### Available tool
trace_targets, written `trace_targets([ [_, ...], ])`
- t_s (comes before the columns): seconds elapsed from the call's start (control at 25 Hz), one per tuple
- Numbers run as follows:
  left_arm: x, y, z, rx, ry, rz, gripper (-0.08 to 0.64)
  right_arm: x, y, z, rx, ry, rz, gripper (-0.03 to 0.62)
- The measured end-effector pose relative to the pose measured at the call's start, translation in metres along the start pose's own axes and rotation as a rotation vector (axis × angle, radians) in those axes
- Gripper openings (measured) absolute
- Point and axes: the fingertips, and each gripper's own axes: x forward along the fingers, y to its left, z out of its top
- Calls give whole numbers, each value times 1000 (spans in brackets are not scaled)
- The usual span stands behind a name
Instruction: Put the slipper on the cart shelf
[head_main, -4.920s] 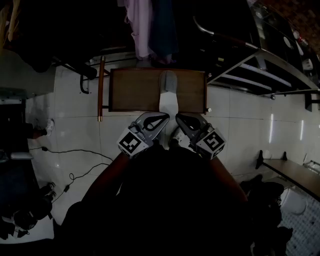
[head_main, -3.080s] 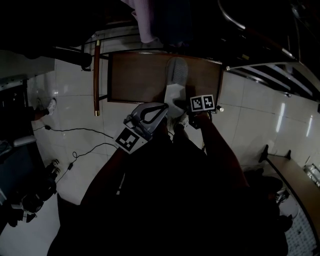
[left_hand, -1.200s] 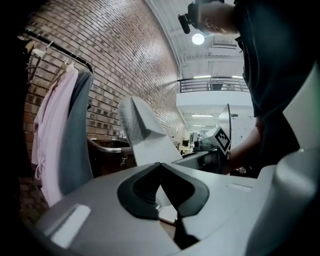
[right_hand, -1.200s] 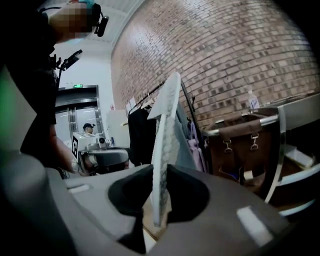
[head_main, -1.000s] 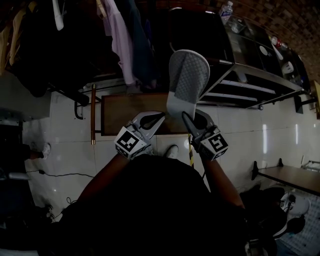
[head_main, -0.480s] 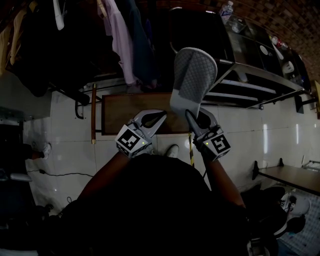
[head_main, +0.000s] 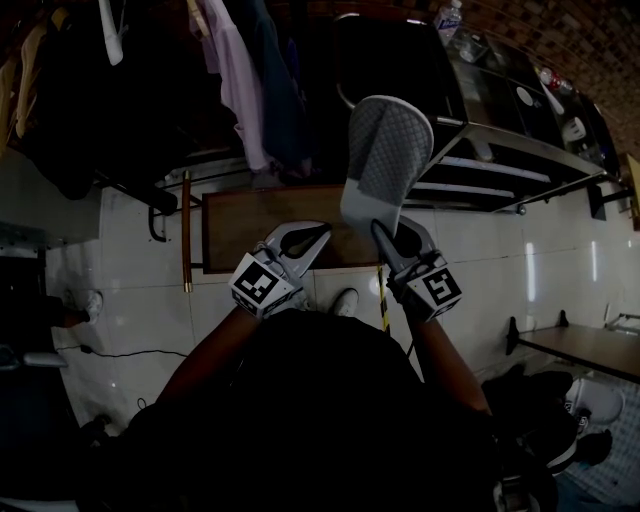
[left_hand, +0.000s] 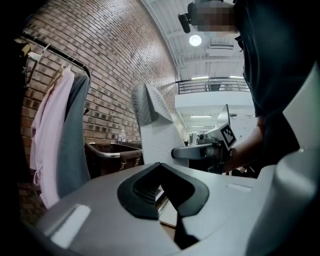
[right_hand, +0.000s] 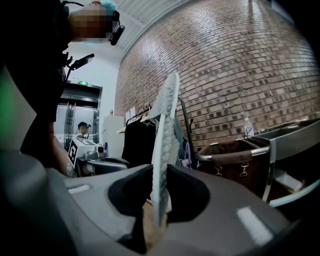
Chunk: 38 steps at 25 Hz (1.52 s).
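A grey-and-white slipper (head_main: 385, 160) stands upright in the air, its heel end pinched in my right gripper (head_main: 378, 226), which is shut on it. In the right gripper view the slipper (right_hand: 165, 135) runs edge-on between the jaws of the right gripper (right_hand: 160, 175). My left gripper (head_main: 322, 233) hovers just left of it, shut and empty, apart from the slipper. The left gripper view shows its own left gripper (left_hand: 161, 167) with tips together, and beyond it the slipper (left_hand: 150, 120) and the right gripper (left_hand: 200, 151). The metal cart (head_main: 500, 150) with its shelves lies to the right.
A brown wooden bench (head_main: 265, 225) sits on the white tiled floor below the grippers. Hanging clothes (head_main: 240, 80) on a rack are at upper left. A brown bin (right_hand: 230, 160) stands beside the cart shelf (right_hand: 295, 135). A brick wall is behind.
The slipper lay on the bench; the right gripper took hold of it and lifted it upright. Over the last second it has tipped slightly to the right.
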Motion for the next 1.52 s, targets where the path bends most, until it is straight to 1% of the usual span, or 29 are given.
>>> trace_targets([
  [0.12,-1,-1,-4,-5,2,-11,2,-2,1,1,24,11,-24,67],
  [0.2,0,-4,-6,-14,6,-33,2,-8,-2,-5,30,13,-47,67],
  [0.32,5,-8,-6,-52,13,-77,2,-16,-7,-17,58,31,-92,67],
  [0.48,13,-13,-12,-65,16,-149,2,-30,-13,-38,121,49,-167,67],
  [0.6,22,-18,-21,-59,41,-198,2,-45,-17,-51,174,51,-241,67],
  [0.68,29,-27,-24,-65,29,-251,2,-56,-20,-54,204,50,-291,67],
  [0.76,37,-38,-25,-65,23,-294,2,-70,-26,-58,214,43,-329,67],
  [0.92,57,-63,-23,-56,34,-346,2,-104,-42,-62,218,23,-383,67],
  [1.04,77,-88,-19,-41,32,-380,2,-130,-57,-60,232,6,-404,67],
  [1.12,93,-105,-16,-34,35,-387,2,-149,-70,-63,234,-6,-407,67],
  [1.36,153,-168,-6,-2,41,-375,2,-215,-117,-68,244,-30,-376,67],
  [1.52,193,-209,-15,52,47,-367,2,-256,-148,-75,247,-31,-345,67],
])
